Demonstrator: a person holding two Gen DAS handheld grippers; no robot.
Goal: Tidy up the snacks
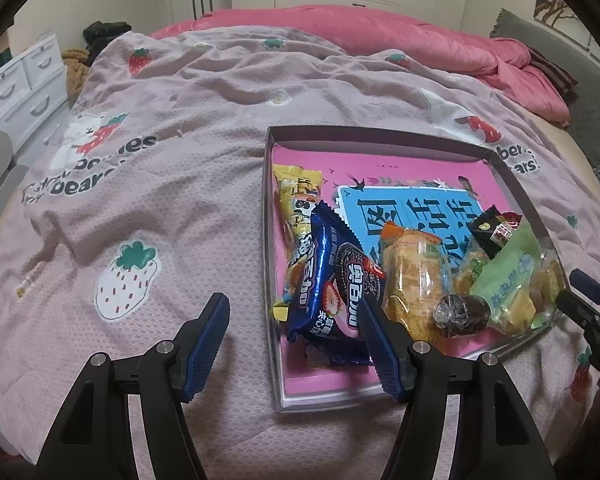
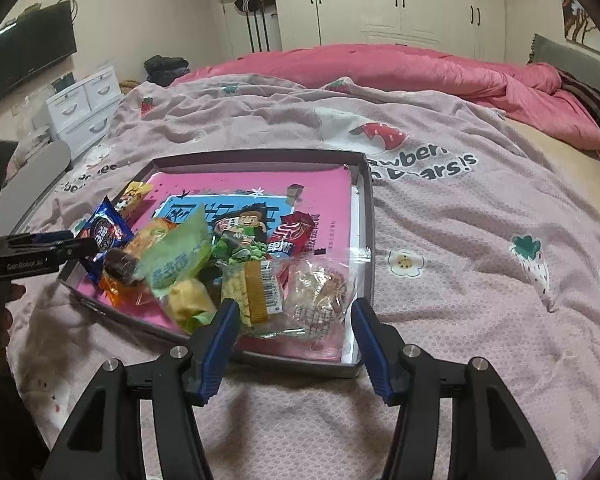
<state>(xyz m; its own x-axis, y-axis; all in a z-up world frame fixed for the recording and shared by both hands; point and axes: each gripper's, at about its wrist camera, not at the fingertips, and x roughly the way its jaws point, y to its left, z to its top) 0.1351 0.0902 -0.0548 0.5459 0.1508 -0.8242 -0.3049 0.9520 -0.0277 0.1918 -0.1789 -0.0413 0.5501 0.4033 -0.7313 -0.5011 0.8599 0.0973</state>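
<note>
Lying in a shallow grey-walled tray [image 2: 367, 216] on the bed, the snacks form a loose heap along its near side — a blue cookie packet [image 1: 332, 280], a yellow bar [image 1: 296, 200], an orange cracker pack [image 1: 412, 276], a green pouch [image 2: 180, 256], a red bar [image 2: 296, 232] and a clear-wrapped pastry [image 2: 320, 296]. The tray floor is pink with a blue printed panel. The left gripper [image 1: 296, 344] stands spread, empty, one finger over the tray's near left corner. The right gripper [image 2: 292, 344] is likewise spread and empty — its fingers flank the pastry without touching. A strawberry-print pink blanket [image 2: 480, 280] lies underneath.
</note>
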